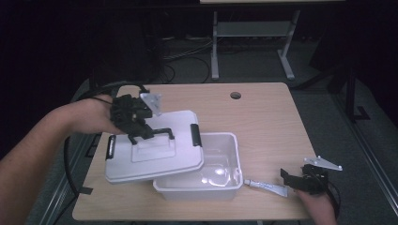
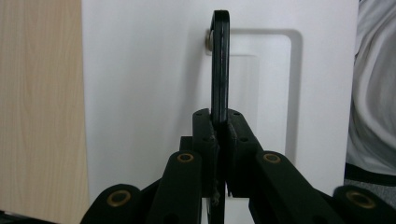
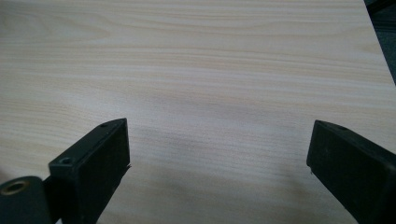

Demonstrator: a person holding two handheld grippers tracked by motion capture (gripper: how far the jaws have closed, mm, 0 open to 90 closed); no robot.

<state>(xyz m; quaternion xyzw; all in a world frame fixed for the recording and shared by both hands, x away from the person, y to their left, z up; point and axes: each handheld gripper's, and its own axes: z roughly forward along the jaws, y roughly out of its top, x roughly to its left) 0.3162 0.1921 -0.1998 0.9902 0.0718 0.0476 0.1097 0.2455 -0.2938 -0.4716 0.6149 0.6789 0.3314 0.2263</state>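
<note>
A white plastic lid [image 1: 155, 154] with black side latches hangs tilted over the left part of an open white bin [image 1: 220, 187]. My left gripper [image 1: 141, 131] is shut on the lid's black handle [image 2: 220, 65], which runs edge-on up from between the jaws in the left gripper view; the white lid [image 2: 144, 93] lies behind it. A silver tube [image 1: 267, 186] lies on the table just right of the bin. My right gripper [image 1: 293, 180] sits at the table's front right, by the tube's end, open with nothing between its fingers [image 3: 100, 158] over bare wood.
The wooden table [image 1: 263, 122] has a cable hole [image 1: 235, 95] near its back edge. Black cables trail off the left side. A desk frame [image 1: 253, 42] stands behind on the grey floor.
</note>
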